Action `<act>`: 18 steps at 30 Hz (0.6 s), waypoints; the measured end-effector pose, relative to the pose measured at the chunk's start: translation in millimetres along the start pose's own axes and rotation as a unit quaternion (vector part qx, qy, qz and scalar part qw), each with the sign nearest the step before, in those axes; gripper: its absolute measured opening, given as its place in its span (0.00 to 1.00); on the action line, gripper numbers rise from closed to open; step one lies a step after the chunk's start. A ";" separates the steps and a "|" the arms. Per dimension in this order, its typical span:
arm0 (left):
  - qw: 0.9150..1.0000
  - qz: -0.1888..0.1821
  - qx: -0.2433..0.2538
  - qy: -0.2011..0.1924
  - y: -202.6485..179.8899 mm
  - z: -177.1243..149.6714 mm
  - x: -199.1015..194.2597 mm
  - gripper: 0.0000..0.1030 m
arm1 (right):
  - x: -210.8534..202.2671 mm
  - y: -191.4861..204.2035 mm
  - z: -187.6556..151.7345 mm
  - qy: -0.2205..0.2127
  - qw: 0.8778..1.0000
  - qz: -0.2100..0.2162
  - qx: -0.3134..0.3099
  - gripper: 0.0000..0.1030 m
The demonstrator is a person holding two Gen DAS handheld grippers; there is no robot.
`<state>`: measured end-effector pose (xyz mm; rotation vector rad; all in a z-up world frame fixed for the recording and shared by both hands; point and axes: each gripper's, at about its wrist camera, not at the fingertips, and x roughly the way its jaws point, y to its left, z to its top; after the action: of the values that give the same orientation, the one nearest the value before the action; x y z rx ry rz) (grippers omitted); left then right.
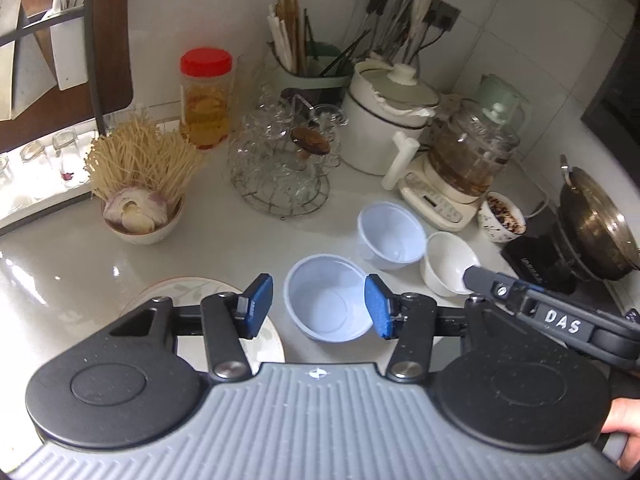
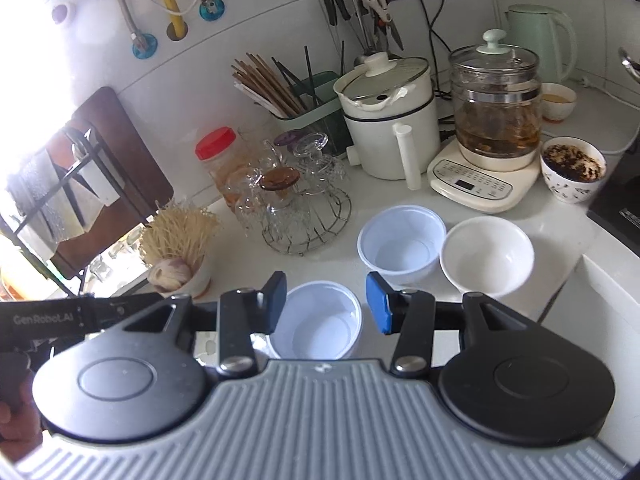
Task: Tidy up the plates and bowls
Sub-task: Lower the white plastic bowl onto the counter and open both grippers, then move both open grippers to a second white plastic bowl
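Observation:
Three empty bowls stand on the white counter. The near pale blue bowl lies between the open fingers of my left gripper and also between the open fingers of my right gripper; whether either touches it I cannot tell. A second pale blue bowl and a white ceramic bowl stand beside each other farther right. A leaf-patterned plate lies under my left gripper's left side. The right gripper's tip reaches over the white bowl in the left wrist view.
A bowl with garlic and noodles stands at left. Behind are a wire rack of glasses, a red-lidded jar, a white pot, a glass kettle, a patterned cup and a wok.

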<state>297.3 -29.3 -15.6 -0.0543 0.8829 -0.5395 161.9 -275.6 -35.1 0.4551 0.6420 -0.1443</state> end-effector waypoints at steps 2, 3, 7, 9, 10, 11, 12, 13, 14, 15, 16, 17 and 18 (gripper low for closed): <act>1.000 -0.010 -0.003 0.000 3.4 -5.1 -2.1 0.56 | -4.9 0.4 -4.2 0.000 1.000 -0.008 0.008 0.46; 1.000 -0.014 -0.002 0.000 4.1 -7.8 -3.0 0.56 | -7.5 1.1 -6.3 -0.002 1.000 -0.010 0.009 0.46; 1.000 -0.026 0.008 0.003 4.1 -18.7 -5.1 0.56 | -16.0 4.3 -16.0 -0.010 1.000 -0.022 0.008 0.46; 1.000 -0.026 0.016 0.003 2.7 -22.5 -6.4 0.56 | -20.0 5.4 -19.3 -0.013 0.999 -0.029 0.009 0.46; 0.999 -0.027 0.019 0.003 1.7 -24.4 -6.9 0.56 | -22.2 5.6 -20.4 -0.013 0.999 -0.030 0.009 0.46; 0.999 -0.028 0.021 0.003 1.4 -25.2 -7.1 0.56 | -24.2 5.4 -21.3 -0.014 0.999 -0.031 0.009 0.46; 0.999 -0.029 0.022 0.003 0.7 -25.9 -7.4 0.56 | -26.1 4.9 -22.1 -0.014 0.999 -0.033 0.007 0.46; 0.999 -0.030 0.023 0.004 -0.1 -26.5 -6.9 0.56 | -28.0 4.2 -22.7 -0.015 0.999 -0.036 0.005 0.46; 0.999 -0.032 0.025 0.004 -1.6 -26.8 -6.1 0.56 | -30.0 3.2 -23.2 -0.017 0.999 -0.040 0.003 0.46; 0.999 -0.034 0.026 0.005 -3.1 -27.1 -4.9 0.56 | -31.4 1.6 -23.5 -0.019 0.999 -0.043 0.004 0.46; 0.999 -0.036 0.026 0.007 -4.6 -26.9 -3.0 0.56 | -32.2 -0.1 -23.8 -0.018 0.999 -0.046 0.006 0.46; 0.999 -0.039 0.026 0.009 -6.6 -26.3 -0.9 0.56 | -32.8 -2.7 -23.9 -0.019 0.999 -0.048 0.008 0.46; 0.999 -0.042 0.027 0.011 -9.2 -25.5 1.4 0.56 | -32.9 -5.3 -23.9 -0.018 0.998 -0.052 0.010 0.46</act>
<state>275.1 -33.5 -30.7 -0.0357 0.8894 -0.6427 121.3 -269.9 -33.9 0.4373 0.6292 -0.2573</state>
